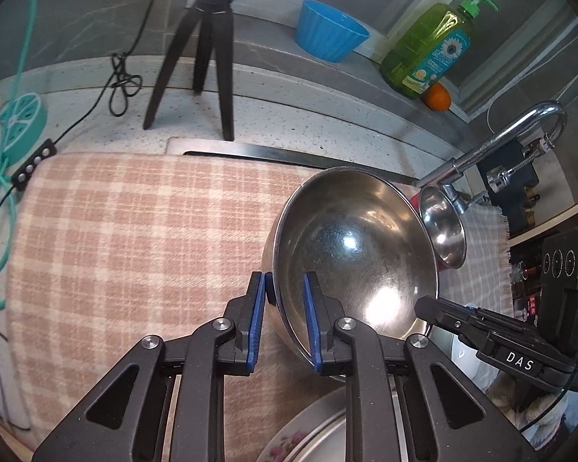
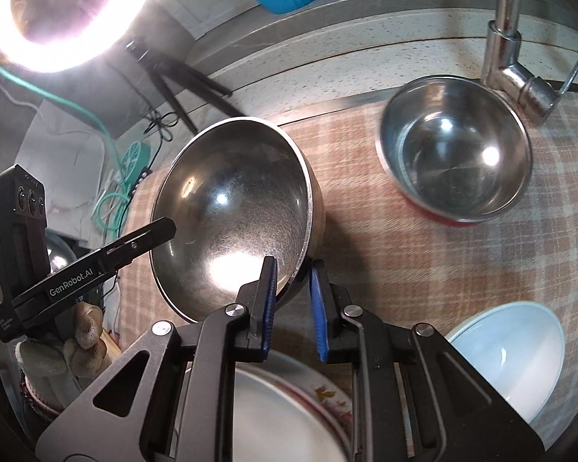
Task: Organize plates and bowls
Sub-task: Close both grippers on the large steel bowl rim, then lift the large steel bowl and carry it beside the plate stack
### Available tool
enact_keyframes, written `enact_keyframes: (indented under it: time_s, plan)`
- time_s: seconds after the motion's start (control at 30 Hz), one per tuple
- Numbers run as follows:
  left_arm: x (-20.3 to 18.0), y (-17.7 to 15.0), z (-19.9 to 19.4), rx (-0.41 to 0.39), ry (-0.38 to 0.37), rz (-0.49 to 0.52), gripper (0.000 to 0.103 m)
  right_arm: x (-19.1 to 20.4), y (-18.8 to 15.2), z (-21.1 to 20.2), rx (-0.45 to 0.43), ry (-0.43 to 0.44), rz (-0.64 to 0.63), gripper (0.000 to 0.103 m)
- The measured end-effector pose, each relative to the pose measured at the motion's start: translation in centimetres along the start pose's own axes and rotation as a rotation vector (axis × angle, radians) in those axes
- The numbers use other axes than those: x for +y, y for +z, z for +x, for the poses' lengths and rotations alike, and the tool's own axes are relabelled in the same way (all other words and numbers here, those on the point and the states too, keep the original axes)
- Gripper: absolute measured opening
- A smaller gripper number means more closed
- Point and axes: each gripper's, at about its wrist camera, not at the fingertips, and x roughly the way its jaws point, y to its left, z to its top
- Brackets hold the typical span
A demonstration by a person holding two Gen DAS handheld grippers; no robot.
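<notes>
A large steel bowl (image 1: 350,254) is tilted above the checked cloth (image 1: 135,238). My left gripper (image 1: 287,288) straddles its near-left rim, one blue pad outside and one inside, and holds it. My right gripper (image 2: 293,277) straddles the opposite rim of the same bowl (image 2: 235,215), its pads a little apart from the metal. A smaller steel bowl with a red base (image 2: 454,154) stands by the tap. A white bowl (image 2: 516,350) lies at the right. A floral plate (image 2: 281,415) lies under my right gripper.
A tripod (image 1: 208,50) stands on the speckled counter behind the cloth. A blue bowl (image 1: 327,30), a green soap bottle (image 1: 427,42) and an orange (image 1: 437,96) sit on the back ledge. The tap (image 1: 520,134) rises at right. Cables and a teal reel (image 1: 19,115) lie at left.
</notes>
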Motion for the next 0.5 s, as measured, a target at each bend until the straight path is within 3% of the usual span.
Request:
enact_keyframes:
  time_s: [0.5]
  plan:
    - [4.1,-5.5,-5.4,-0.068,0.049,-0.106,0.018,6.3,-4.2,0.6,0.045,0.059,-0.142,0.018]
